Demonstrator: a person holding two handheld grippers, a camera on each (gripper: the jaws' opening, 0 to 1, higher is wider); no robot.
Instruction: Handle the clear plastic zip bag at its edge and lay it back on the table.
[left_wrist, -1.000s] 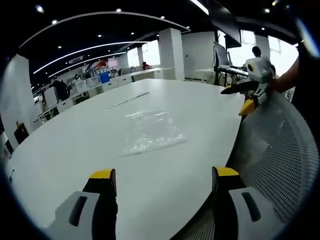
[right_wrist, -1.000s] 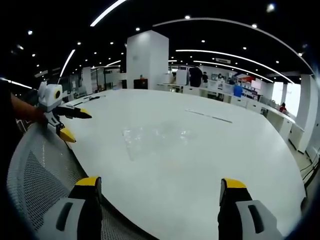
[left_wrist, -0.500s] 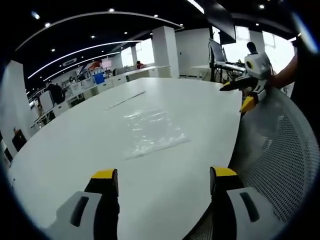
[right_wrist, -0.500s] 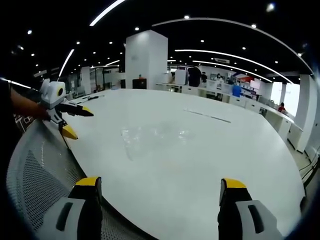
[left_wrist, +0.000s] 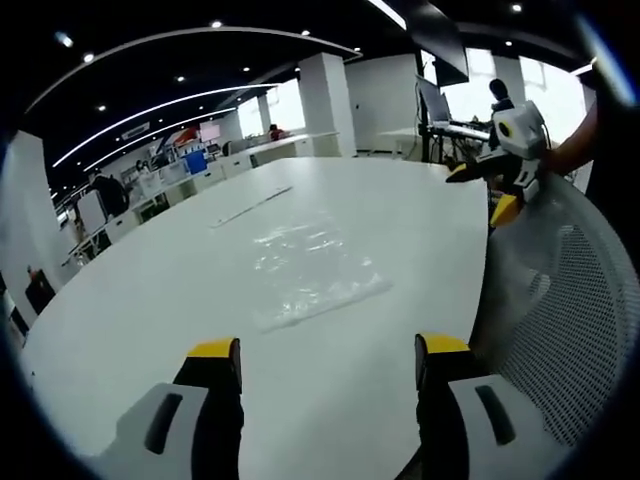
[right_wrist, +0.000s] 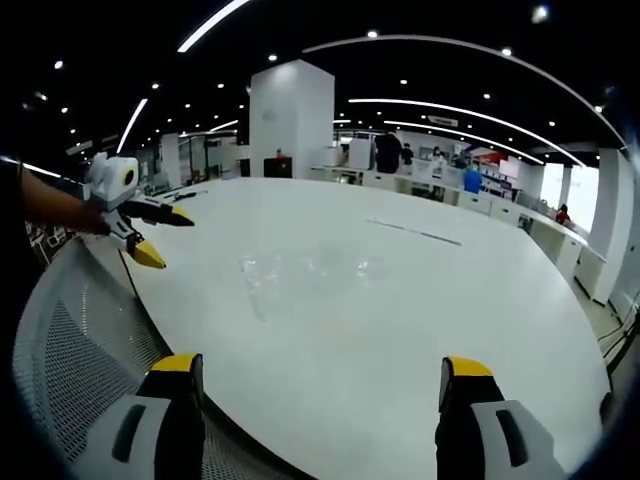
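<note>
A clear plastic zip bag (left_wrist: 305, 272) lies flat on the white table (left_wrist: 150, 300), ahead of my left gripper (left_wrist: 328, 352), which stands open and holds nothing. In the right gripper view the same bag (right_wrist: 310, 272) rests near the table's middle, well beyond my right gripper (right_wrist: 322, 372), also open with nothing between its jaws. The right gripper (left_wrist: 500, 190) enters the left gripper view at the upper right, over the table's edge. In the right gripper view the left gripper (right_wrist: 150, 232) comes in from the left, jaws apart.
A grey mesh chair back (left_wrist: 560, 330) sits at the table's near edge, also seen as mesh (right_wrist: 80, 340) in the right gripper view. A thin strip (left_wrist: 250, 205) lies farther across the table. White pillars, desks and people stand in the background.
My left gripper has edged forward over the table toward the bag, which looks slightly larger. In the right gripper view the left gripper has moved a little to the right. The bag has not moved.
</note>
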